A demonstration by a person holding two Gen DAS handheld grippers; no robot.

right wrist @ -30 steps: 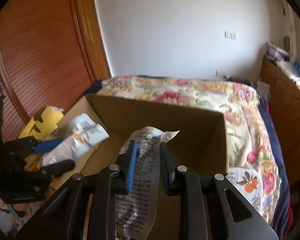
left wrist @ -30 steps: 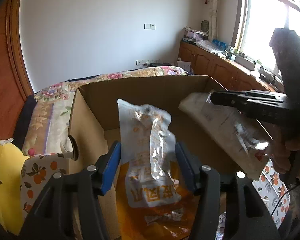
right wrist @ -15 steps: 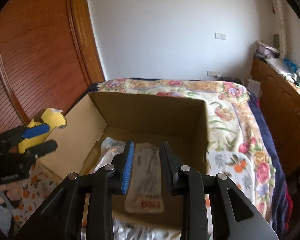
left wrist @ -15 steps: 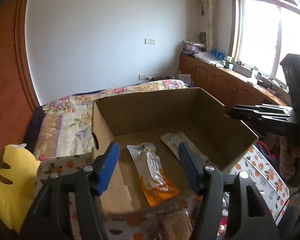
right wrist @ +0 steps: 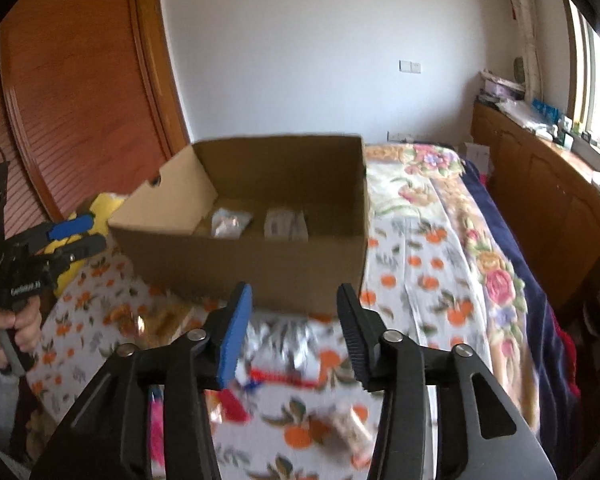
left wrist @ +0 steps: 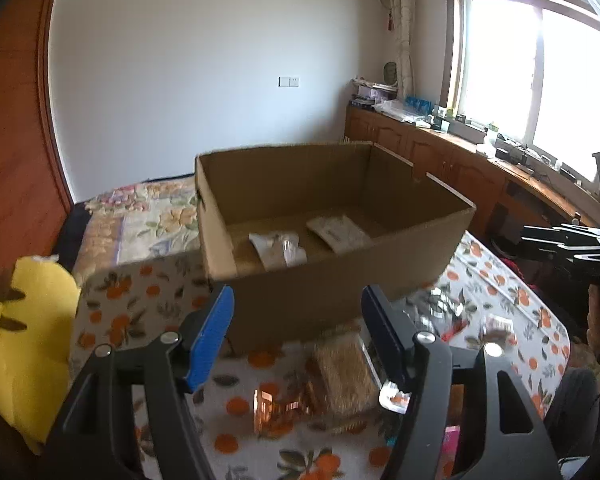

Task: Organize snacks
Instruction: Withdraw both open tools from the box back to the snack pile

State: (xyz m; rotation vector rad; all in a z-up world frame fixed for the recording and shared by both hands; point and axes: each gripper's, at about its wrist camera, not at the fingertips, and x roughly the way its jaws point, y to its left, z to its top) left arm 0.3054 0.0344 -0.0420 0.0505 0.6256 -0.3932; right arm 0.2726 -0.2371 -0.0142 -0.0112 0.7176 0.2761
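An open cardboard box [left wrist: 332, 292] stands on the orange-print cloth. Two packets lie on its floor: a clear one with orange print [left wrist: 278, 248] and a white one [left wrist: 338, 232]. My left gripper [left wrist: 298, 312] hangs before the box's near wall, jaws opening, nothing between them. In the right wrist view the box [right wrist: 252, 268] holds the same clear packet [right wrist: 230, 220] and white packet [right wrist: 286, 224]. My right gripper [right wrist: 294, 304] is just short of the box, jaws opening and empty. Loose snacks lie below: a brown packet [left wrist: 340, 372], silvery wrappers [right wrist: 284, 340].
A yellow plush toy [left wrist: 24, 340] sits left of the cloth. The floral bed [right wrist: 440, 208] runs behind and right of the box. Wooden cabinets [left wrist: 460, 168] line the window wall. A hand [right wrist: 12, 328] grips the left tool's handle.
Both grippers have pulled back out of the box. The clear packet and the white packet were let go and now lie inside. The right jaws have spread apart.
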